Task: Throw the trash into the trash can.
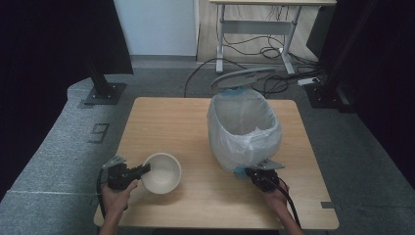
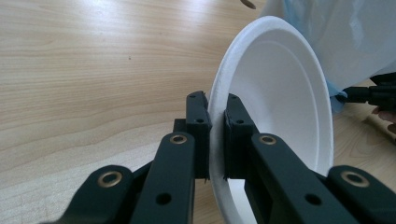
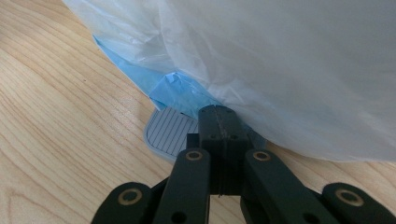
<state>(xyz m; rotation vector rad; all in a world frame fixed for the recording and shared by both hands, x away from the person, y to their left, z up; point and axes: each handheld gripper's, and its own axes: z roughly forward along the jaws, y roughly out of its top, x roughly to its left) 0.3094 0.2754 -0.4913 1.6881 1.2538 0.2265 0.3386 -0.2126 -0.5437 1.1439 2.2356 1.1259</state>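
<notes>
So the left hand-held gripper [image 2: 215,135] is pinched tight on the rim of a white foam bowl [image 2: 280,102], one jaw inside and one outside, and the bowl looks empty as far as I can see. It sits on the tabletop [image 1: 195,122] right at that gripper's tip. The right hand-held gripper [image 3: 219,122] has its jaws shut together, nothing between them, pressing on the grey ribbed pedal [image 3: 168,133] of the bin [image 1: 243,129]. The bin's lid [image 1: 243,77] is up and its plastic liner looks empty.
</notes>
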